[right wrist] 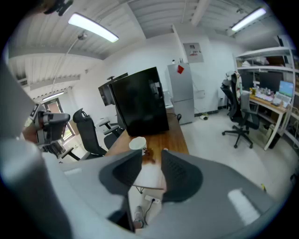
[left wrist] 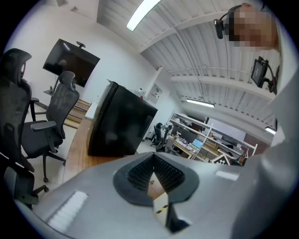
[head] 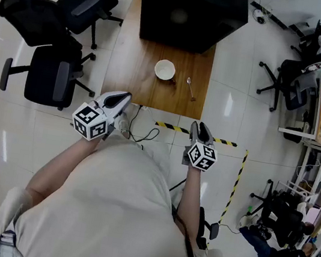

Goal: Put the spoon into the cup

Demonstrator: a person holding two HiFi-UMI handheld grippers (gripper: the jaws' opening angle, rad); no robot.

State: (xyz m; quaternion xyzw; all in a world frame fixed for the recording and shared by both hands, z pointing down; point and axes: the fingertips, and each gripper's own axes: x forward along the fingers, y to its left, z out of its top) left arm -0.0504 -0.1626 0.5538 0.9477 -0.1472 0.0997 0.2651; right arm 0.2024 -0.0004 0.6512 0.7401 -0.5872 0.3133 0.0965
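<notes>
A white cup (head: 165,69) stands on the wooden table (head: 135,59), near its front edge. Just right of the cup a metal spoon (head: 190,88) lies flat on the wood. Both grippers hang in front of the table, short of its near edge. My left gripper (head: 123,99) is off the table's front left corner; in the left gripper view its jaws (left wrist: 153,161) meet at the tips with nothing between them. My right gripper (head: 200,127) is below the spoon, and in the right gripper view it (right wrist: 152,161) stands open and empty, pointing at the cup (right wrist: 137,144).
A large black box (head: 187,7) fills the far end of the table. Black office chairs (head: 51,73) stand to the left and another (head: 289,85) to the right. Yellow-black tape (head: 176,128) and cables (head: 144,133) lie on the floor by the near edge.
</notes>
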